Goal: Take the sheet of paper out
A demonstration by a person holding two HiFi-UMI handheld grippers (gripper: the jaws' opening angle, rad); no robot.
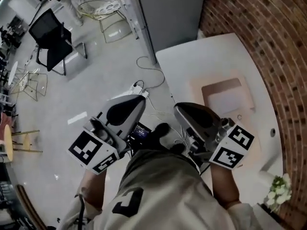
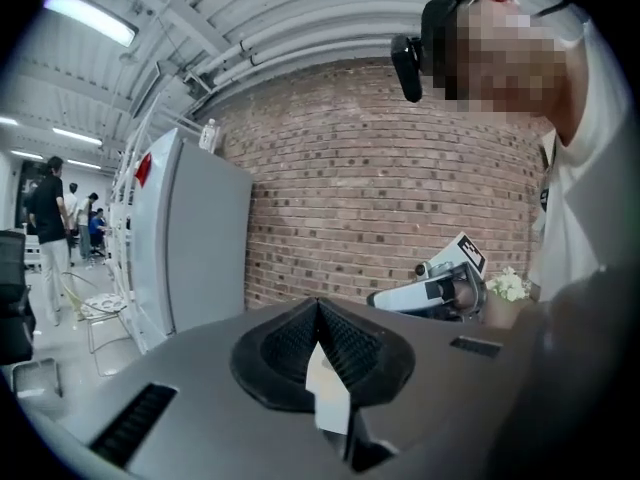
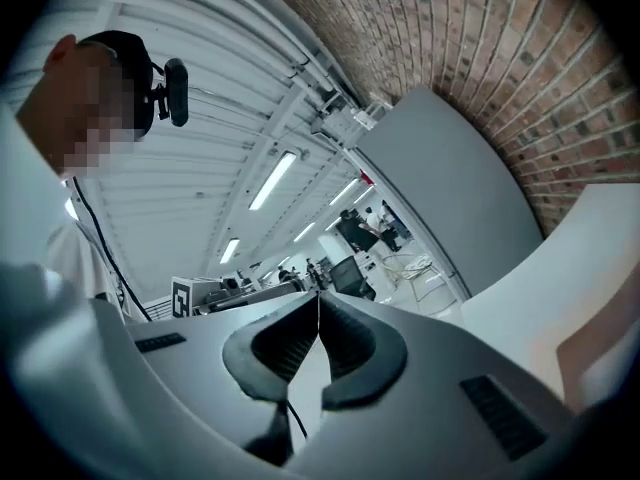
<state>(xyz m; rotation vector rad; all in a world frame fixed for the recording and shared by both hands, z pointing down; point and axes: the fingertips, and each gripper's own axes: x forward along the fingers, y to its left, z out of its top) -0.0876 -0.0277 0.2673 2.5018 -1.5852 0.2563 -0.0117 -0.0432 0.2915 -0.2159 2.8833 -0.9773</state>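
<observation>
A person stands looking down at two handheld tongs held close in front of their body. The left gripper point(image 2: 318, 306) is clenched, its ribbed black pads meeting at the tips with nothing between them. It sits over the grey floor point(image 1: 86, 90), just left of a white table point(image 1: 192, 66). The right gripper point(image 3: 318, 298) is clenched too, tips together and empty, and it hangs over the near left edge of that table. The two tools sit side by side, angled slightly toward each other but apart. The sheet of paper point(image 1: 229, 102) lies flat on the table, on or in a flat tan folder point(image 1: 218, 87), beyond the right gripper and clear of both tools. A brick wall point(image 1: 259, 32) runs along the table's right side. A small bunch of white flowers point(image 1: 279, 188) stands at the near right corner. On the far left of the floor are a black chair point(image 1: 50, 37) and a loose cable point(image 1: 148, 68).
</observation>
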